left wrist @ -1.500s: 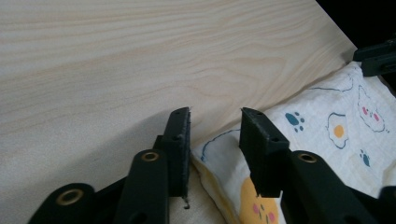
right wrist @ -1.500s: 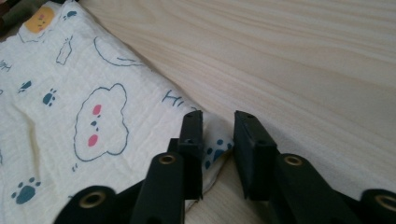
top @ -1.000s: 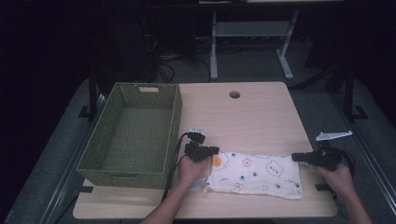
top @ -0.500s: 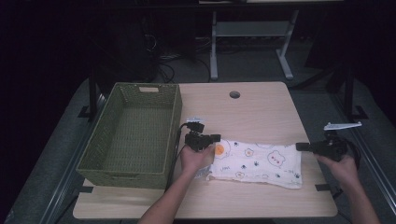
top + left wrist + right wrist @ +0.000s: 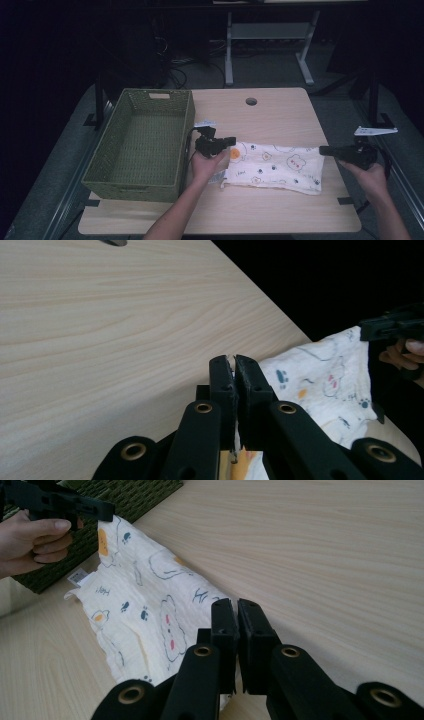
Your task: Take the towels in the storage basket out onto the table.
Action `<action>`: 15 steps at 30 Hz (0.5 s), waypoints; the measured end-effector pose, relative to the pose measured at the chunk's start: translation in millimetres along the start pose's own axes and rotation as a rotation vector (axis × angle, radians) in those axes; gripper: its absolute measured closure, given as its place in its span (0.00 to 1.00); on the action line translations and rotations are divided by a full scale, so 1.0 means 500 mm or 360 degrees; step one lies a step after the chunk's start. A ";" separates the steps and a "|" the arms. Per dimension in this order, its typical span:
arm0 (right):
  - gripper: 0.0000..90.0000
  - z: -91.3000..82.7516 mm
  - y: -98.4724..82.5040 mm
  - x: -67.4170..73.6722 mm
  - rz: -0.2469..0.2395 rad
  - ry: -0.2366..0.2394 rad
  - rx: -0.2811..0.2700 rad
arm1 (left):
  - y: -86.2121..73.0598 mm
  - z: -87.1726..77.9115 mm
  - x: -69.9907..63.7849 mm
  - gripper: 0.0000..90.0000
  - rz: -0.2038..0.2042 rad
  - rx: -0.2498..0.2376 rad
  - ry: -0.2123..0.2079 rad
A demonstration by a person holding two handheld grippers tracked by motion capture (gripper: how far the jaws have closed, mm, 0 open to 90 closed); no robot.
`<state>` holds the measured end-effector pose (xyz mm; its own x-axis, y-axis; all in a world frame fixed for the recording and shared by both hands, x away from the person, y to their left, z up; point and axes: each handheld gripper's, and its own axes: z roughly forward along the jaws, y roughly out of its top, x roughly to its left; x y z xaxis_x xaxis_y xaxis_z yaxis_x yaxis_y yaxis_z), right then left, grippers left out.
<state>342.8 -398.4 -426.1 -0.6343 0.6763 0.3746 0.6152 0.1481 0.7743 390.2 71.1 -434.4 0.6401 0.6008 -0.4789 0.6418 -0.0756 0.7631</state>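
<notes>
A white cloth (image 5: 272, 167) printed with bears and paw marks lies across the front of the wooden table (image 5: 280, 115). My left gripper (image 5: 231, 141) is shut on the cloth's far left corner and holds it a little off the table. A sliver of cloth (image 5: 325, 375) shows between the left gripper's (image 5: 235, 362) jaws. My right gripper (image 5: 322, 150) is shut on the far right corner. In the right gripper view the cloth (image 5: 145, 615) runs from my right gripper (image 5: 236, 605) toward the left gripper (image 5: 60, 505).
A green woven basket (image 5: 140, 145) with nothing in it stands on the table's left side, close to the left hand. A round cable hole (image 5: 251, 101) sits near the table's far edge. A metal stand (image 5: 270, 35) is on the dark floor beyond.
Both grippers have moved away from the person and risen slightly, drawing the cloth's far edge with them. The cloth has shifted farther up the table and is pulled longer and narrower.
</notes>
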 end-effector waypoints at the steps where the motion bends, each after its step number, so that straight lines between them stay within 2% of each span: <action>1: 0.95 0.001 0.000 0.002 -0.0010 0.0002 0.0000 | -0.002 0.000 -0.002 0.96 0.0004 0.0003 -0.0008; 3: 0.95 0.003 -0.003 0.006 -0.0021 0.0014 0.0005 | -0.012 -0.002 -0.008 0.96 0.0043 0.0010 -0.0023; 7: 0.95 0.005 -0.015 0.016 -0.0043 0.0044 0.0021 | -0.031 -0.005 -0.016 0.96 0.0072 0.0029 -0.0038; 15: 0.95 -0.015 -0.038 0.037 -0.0080 0.0082 -0.0009 | -0.066 -0.026 -0.039 0.96 0.0164 0.0053 -0.0018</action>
<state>315.8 -394.0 -430.0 -0.6877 0.6301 0.3606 0.5792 0.1767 0.7958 350.9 72.5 -444.7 0.7079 0.5796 -0.4036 0.5860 -0.1630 0.7938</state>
